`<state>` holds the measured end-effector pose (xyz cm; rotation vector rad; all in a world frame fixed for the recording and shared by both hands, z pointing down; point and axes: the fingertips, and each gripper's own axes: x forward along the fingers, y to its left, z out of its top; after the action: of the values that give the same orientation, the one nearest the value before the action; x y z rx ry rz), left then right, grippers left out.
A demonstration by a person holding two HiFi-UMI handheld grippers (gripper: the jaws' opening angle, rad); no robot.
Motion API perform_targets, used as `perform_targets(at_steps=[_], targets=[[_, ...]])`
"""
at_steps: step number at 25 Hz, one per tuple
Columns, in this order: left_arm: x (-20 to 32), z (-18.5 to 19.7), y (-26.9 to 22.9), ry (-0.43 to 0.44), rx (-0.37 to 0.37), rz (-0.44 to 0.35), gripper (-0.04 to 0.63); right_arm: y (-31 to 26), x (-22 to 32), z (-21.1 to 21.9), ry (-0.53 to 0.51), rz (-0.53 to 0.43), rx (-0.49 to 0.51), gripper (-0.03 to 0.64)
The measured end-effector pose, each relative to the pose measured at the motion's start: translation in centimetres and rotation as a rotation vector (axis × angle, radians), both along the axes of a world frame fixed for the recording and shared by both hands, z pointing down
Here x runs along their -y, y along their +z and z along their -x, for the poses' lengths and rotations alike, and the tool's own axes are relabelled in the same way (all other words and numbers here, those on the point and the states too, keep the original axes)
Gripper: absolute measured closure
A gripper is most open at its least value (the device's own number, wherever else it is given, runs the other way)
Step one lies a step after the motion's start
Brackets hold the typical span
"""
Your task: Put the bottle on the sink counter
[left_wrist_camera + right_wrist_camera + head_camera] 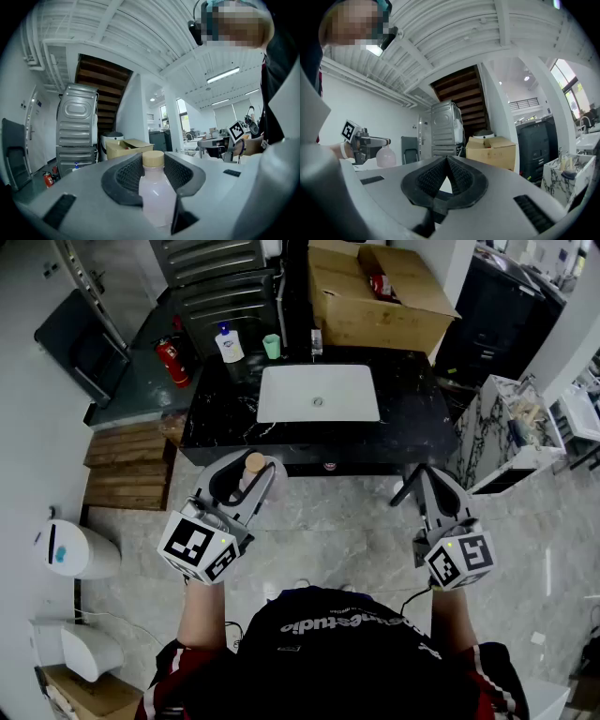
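Bottle [157, 190]: upright, tan cap on top, long axis vertical; held short of the sink counter [412, 423]
Left gripper [242, 479]: pinching the bottle just below the cap
Right gripper [422, 482]: jaws pressed together, nothing between
Writing: white print on shirt [342, 624]; too small to read

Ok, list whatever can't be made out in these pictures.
- Bottle base: in the left gripper view it is hidden behind the left tool. The head view shows little but its cap.
- Pump bottle label: too small to read in the head view.
- Red item in the box: too small to identify in the head view.
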<state>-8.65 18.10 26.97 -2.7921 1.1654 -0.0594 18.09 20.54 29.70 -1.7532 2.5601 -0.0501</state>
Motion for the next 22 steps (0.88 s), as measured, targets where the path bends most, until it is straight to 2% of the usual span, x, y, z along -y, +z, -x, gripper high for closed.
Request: perform_targets(at_steps=[13, 22], targets=[[-0.3, -1.4, -0.5, -0.007, -0.002, 0.001, 0.448, -0.7, -0.1, -0.6, -0.034, -0.008, -0.015, 0.580], [-0.1, -3.3, 0.2, -0.035, -0.004, 0.017, 0.448, -0.2, -0.1, -2.7, -0.079, -0.014, 0.009, 0.578]])
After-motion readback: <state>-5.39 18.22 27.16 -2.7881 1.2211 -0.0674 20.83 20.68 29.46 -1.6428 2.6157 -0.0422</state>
